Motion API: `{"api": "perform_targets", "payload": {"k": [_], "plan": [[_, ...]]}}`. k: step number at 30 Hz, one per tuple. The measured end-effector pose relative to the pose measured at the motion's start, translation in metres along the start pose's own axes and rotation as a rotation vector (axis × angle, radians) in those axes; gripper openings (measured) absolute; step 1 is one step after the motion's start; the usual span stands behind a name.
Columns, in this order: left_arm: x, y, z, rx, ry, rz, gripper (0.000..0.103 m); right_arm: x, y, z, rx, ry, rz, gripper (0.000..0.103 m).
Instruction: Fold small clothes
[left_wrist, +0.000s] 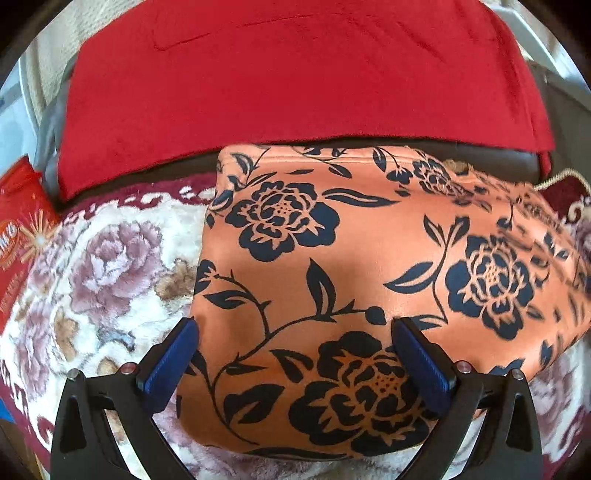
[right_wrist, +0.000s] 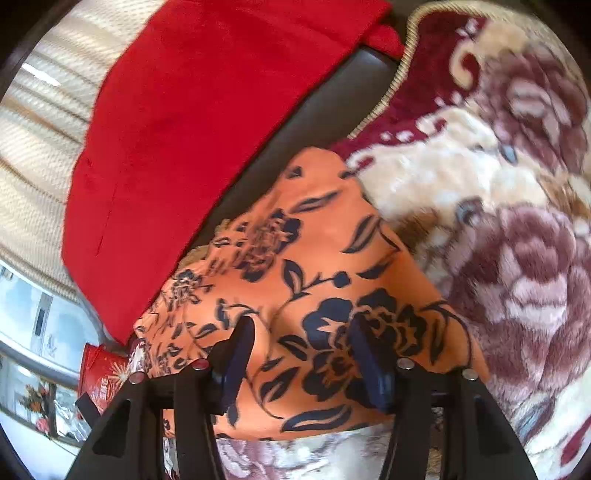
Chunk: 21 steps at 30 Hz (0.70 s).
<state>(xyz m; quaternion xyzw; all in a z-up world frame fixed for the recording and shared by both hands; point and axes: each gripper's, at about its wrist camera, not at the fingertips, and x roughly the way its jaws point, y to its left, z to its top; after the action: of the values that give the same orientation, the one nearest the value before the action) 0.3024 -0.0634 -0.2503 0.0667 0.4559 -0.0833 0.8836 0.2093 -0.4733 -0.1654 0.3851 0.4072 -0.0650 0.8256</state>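
An orange garment printed with dark navy roses and leaves (left_wrist: 332, 258) lies folded flat on a plush cream blanket patterned with mauve flowers and a maroon border (left_wrist: 96, 266), its far edge close to a strip of dark smooth surface (left_wrist: 498, 158). Beyond that strip a bright red velvety cloth (left_wrist: 295, 74) is spread wide, and a cream ribbed fabric (right_wrist: 44, 129) shows behind it in the right wrist view.

The left gripper (left_wrist: 295, 325) hangs low over the near part of the garment, its black arms and blue pads (left_wrist: 173, 354) set wide apart, one pad at the garment's left edge and the other over a printed rose. Whether the pads touch the cloth cannot be told; nothing is pinched between them.

The right gripper (right_wrist: 306, 325), seen through a blurred picture, stands over the garment's near corner with its jaws parted to a middling width, the cloth lying flat between the pads and not gripped.

At the blanket's left margin sits a red packet with a gold starburst (left_wrist: 22, 236); its orange oval logo and white lettering are cut off at the frame edge and too small to read. The same packet (right_wrist: 103, 373) appears at lower left in the right wrist view, again illegible.
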Motion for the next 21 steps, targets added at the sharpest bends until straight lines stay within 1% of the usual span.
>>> {"api": "perform_targets", "payload": {"k": [1,4,6,9,11,13,15,17,18,21], "plan": [[-0.003,0.002,0.002,-0.004,-0.002,-0.006,0.103,-0.005,0.002,-0.001,-0.002,-0.018,0.022,0.058],[-0.02,0.011,0.002,-0.03,-0.073,0.011,0.103,-0.021,0.002,-0.006,0.007,-0.048,0.099,0.058],[-0.028,0.02,0.001,-0.051,-0.097,0.019,0.103,-0.032,0.004,-0.009,-0.003,-0.06,0.152,0.058],[-0.034,0.033,-0.002,-0.09,-0.113,0.071,0.103,-0.05,0.003,-0.015,-0.008,-0.076,0.21,0.059],[-0.03,0.038,-0.003,-0.096,-0.086,0.095,0.103,-0.057,-0.004,-0.023,0.014,-0.058,0.237,0.061],[-0.022,0.041,-0.006,-0.098,-0.052,0.092,0.103,-0.059,-0.016,-0.032,0.066,-0.041,0.26,0.062],[-0.012,0.038,-0.007,-0.082,-0.006,0.099,0.103,-0.056,-0.03,-0.039,0.134,-0.021,0.278,0.067],[-0.002,0.032,-0.01,-0.055,0.041,0.106,0.103,-0.05,-0.039,-0.042,0.188,-0.003,0.269,0.068],[0.001,0.031,-0.011,-0.05,0.048,0.109,0.103,-0.045,-0.041,-0.042,0.21,0.001,0.256,0.068],[-0.003,0.031,-0.007,-0.058,0.026,0.097,0.103,-0.033,-0.045,-0.04,0.262,-0.003,0.248,0.068]]}}
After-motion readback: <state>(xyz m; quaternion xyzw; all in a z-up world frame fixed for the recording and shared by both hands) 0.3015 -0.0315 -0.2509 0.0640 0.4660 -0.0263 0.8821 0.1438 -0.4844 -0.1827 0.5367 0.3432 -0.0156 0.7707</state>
